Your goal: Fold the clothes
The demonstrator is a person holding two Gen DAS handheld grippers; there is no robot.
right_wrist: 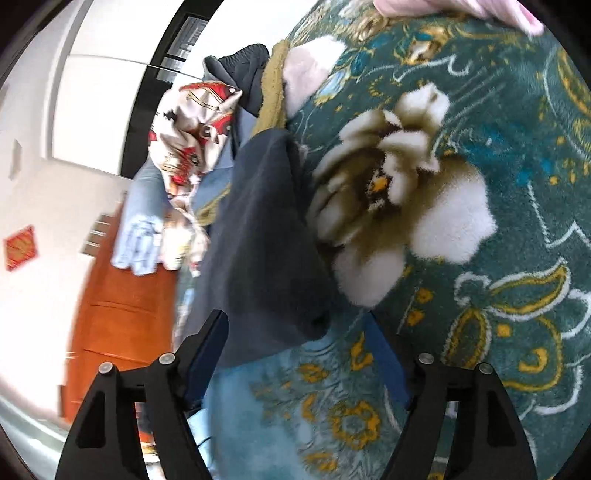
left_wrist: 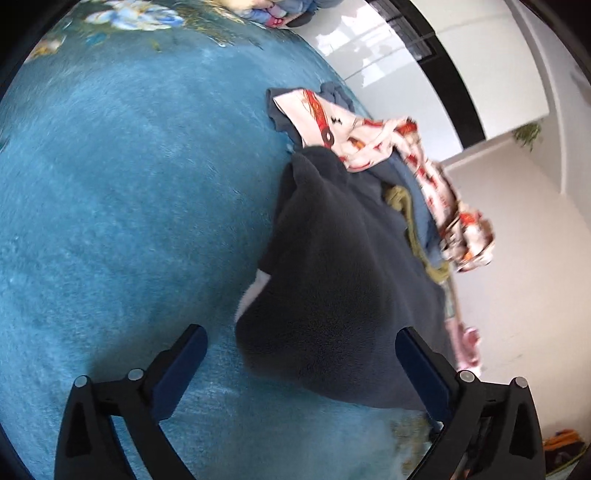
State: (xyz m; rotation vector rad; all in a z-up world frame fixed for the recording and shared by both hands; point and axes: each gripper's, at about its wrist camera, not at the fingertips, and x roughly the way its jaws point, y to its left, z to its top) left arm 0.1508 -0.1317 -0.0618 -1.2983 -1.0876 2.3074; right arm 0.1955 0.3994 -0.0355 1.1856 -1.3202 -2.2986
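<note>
A dark grey fleece garment (left_wrist: 332, 280) lies on top of a pile of clothes on a blue blanket (left_wrist: 129, 184). My left gripper (left_wrist: 301, 354) is open, its jaws wide apart on either side of the garment's near edge. In the right wrist view the same dark garment (right_wrist: 266, 229) lies along the left of a floral blanket (right_wrist: 461, 184). My right gripper (right_wrist: 295, 339) is open, its jaws either side of the garment's lower end. A white and red printed cloth (left_wrist: 369, 129) (right_wrist: 192, 125), an olive cloth (left_wrist: 402, 199) (right_wrist: 271, 92) and blue clothes (right_wrist: 142, 221) lie in the pile.
The blanket edge drops off right of the pile to a pale floor (left_wrist: 517, 240). An orange wooden door (right_wrist: 118, 314) and white wall (right_wrist: 44, 203) stand beyond the pile. More bundled clothes (left_wrist: 273, 11) lie at the blanket's far end. A pink cloth (right_wrist: 461, 9) lies at the top.
</note>
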